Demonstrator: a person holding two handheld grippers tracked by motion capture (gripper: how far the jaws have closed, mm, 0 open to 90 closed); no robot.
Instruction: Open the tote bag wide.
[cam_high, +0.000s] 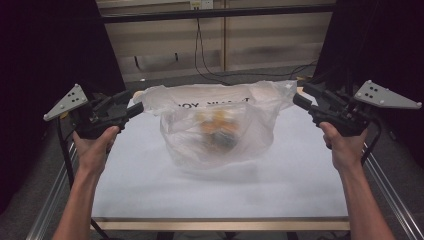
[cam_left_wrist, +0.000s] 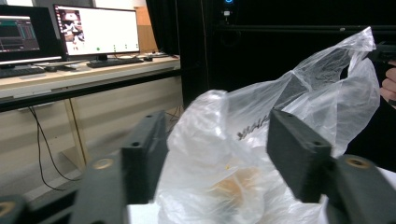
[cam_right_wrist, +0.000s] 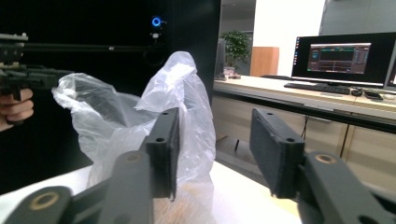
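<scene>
Forearms come up from the bottom edge of the high view, spread wide, each hand wrapped round a gripper's handle. My left gripper (cam_high: 134, 107) sits at the left end of the plastic bag (cam_high: 220, 125), my right gripper (cam_high: 304, 96) at its right end, both pointing inward and level. From up here I read both sets of jaws as parted, though I cannot tell whether any film lies against the pads. The bag stands in the middle of the far half of the white table (cam_high: 150, 185), its mouth stretched sideways, so its long axis runs left to right between the grippers; orange and dark contents (cam_high: 220, 129) sit low inside.

Left gripper view: the jaws stand apart with the bag (cam_left_wrist: 261, 140) bulging up between them, not pinched. I see black print on the film and an orange blur at the bottom, which the high view only hints at. Across the bag, the other hand (cam_left_wrist: 388, 86) shows at the right edge.

Right gripper view: the jaws are released, with open space between them. The bag (cam_right_wrist: 140, 121) rises just behind the left jaw, its corner peaked upward. My other gripper (cam_right_wrist: 32, 77) is at the far left.
</scene>
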